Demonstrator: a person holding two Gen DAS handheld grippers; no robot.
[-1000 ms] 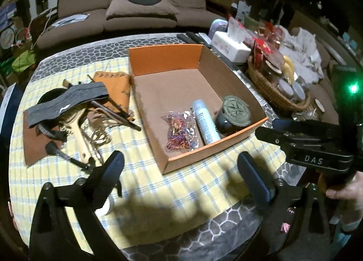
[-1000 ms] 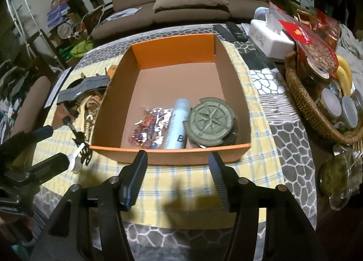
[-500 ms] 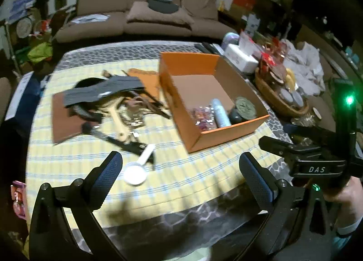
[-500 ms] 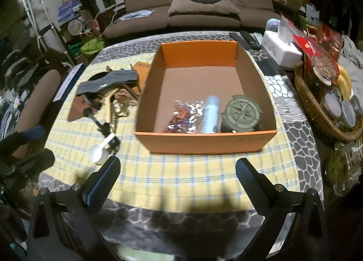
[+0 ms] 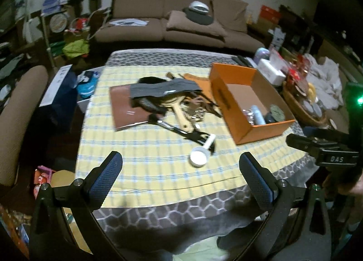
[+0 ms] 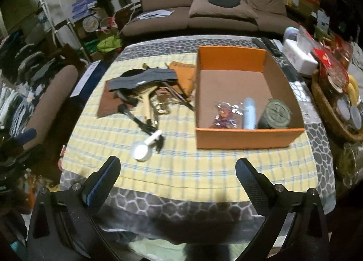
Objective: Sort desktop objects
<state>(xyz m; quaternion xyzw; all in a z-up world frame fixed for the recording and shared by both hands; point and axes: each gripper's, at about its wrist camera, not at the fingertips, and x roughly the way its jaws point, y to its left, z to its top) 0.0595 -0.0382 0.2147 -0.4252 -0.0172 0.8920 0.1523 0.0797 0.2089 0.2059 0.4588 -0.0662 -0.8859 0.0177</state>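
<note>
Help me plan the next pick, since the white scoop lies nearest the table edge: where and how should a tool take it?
Grip the white scoop by its straight handle, not the round bowl, which looks too wide and shallow. The handle lies flat on the cloth, slanting up-right onto a black item, so come from above with the fingers across it. Both tools are open and empty.

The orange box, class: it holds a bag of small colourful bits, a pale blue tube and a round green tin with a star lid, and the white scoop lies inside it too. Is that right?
Not quite. The white scoop lies outside the orange box, on the yellow checked cloth to its left, as the right wrist view shows. The bag of colourful bits, pale blue tube and round green tin are inside.
</note>
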